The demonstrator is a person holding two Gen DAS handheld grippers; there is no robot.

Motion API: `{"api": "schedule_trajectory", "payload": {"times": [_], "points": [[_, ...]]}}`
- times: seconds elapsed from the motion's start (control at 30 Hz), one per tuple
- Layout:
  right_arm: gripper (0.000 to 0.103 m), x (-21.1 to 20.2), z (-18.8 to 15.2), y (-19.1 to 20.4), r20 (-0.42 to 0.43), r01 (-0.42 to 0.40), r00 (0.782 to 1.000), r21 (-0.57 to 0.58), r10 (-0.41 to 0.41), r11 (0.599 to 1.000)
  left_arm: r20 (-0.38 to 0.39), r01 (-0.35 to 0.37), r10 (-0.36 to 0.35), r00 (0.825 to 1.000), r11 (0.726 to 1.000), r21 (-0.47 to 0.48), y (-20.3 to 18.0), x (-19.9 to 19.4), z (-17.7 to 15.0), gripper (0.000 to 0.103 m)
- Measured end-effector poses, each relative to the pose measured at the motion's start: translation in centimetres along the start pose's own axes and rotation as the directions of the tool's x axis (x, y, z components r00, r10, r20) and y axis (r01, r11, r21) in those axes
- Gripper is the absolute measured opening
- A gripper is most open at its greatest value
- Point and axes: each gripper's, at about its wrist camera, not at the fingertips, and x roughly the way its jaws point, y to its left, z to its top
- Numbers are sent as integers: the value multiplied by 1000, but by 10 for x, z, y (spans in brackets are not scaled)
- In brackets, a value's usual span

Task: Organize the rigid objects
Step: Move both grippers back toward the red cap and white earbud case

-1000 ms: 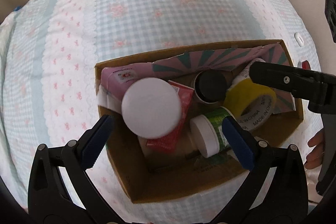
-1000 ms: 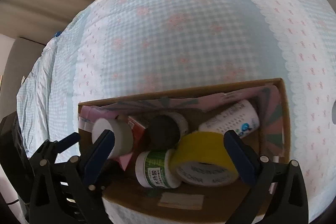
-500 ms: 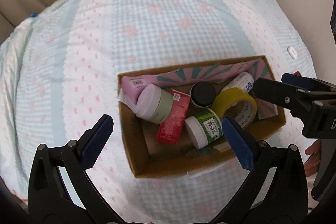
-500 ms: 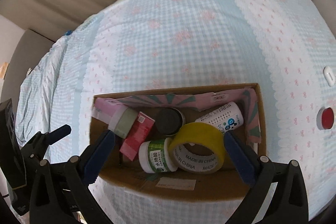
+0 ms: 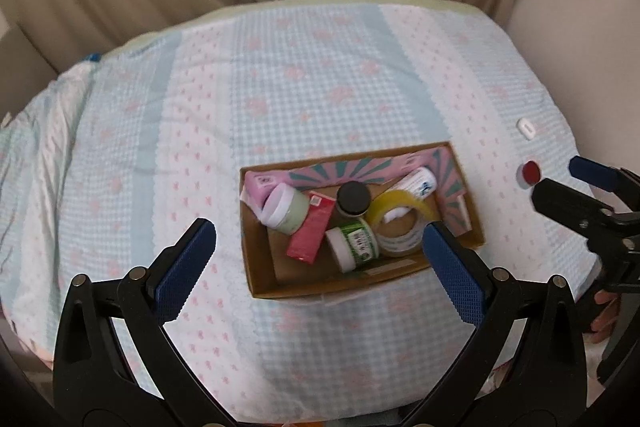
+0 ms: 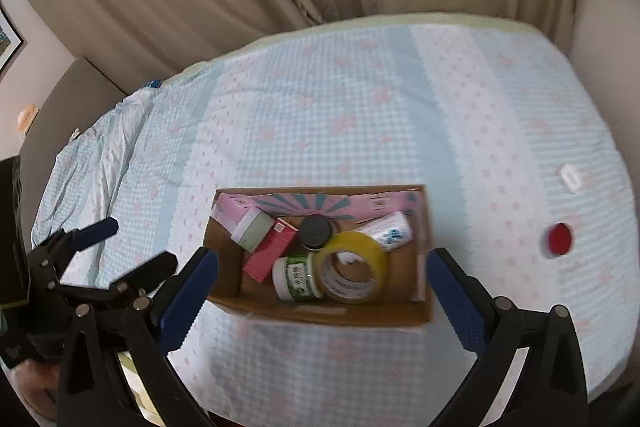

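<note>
Cardboard box (image 5: 256, 269) on the checked bedspread (image 5: 320, 99), holding all sorted items.

Inside the box, centre right: yellow tape roll (image 5: 400, 223). Rigid, light, smooth-sided; best gripped across the rim or through the core. Print on its side too blurred to read.

Just left of the roll: green-labelled jar (image 5: 354, 243), lying on its side. Hard, likely to roll; best gripped across the body. Label text illegible.

Left of the jar: red carton (image 5: 310, 231), stiff but crushable. Beyond it: pale green jar (image 5: 286, 213), white lid tilted. Behind the roll: black-capped bottle (image 5: 352, 199) and white tube (image 5: 418, 183), blue print unreadable.

Right of the box, well apart, on the bedspread: red disc (image 5: 531, 171) and small white object (image 5: 525, 127).

Left gripper (image 5: 316, 259) and right gripper (image 6: 320, 287): spread wide, holding nothing, raised above the box.
</note>
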Motion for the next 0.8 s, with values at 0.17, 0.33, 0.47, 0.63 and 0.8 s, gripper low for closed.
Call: {"api": "schedule_trajectory", "payload": {"times": [0.17,0.33,0.47,0.63,0.8], "points": [[103,-54,-3,-33,71,44,997,6,-44,999,30,-7,6,1000,1000,19,-34,-27,5,103],[103,-99,1,-88,119,68,990,17,-70,998,52,-19,18,998,1000,14,-81,-42,8,103],[103,-124,8,-138,145,92,986,-21,-88,996,81,-46,47,996,999,-21,-133,-49,10,103],[103,-137,25,-214,160,147,978,-98,-130,984,101,-25,33,994,997,-78,-203,-42,15,103],[103,-130,46,-276,150,203,972,-141,-181,969,74,30,-23,997,995,-95,-272,-14,19,103]]}}
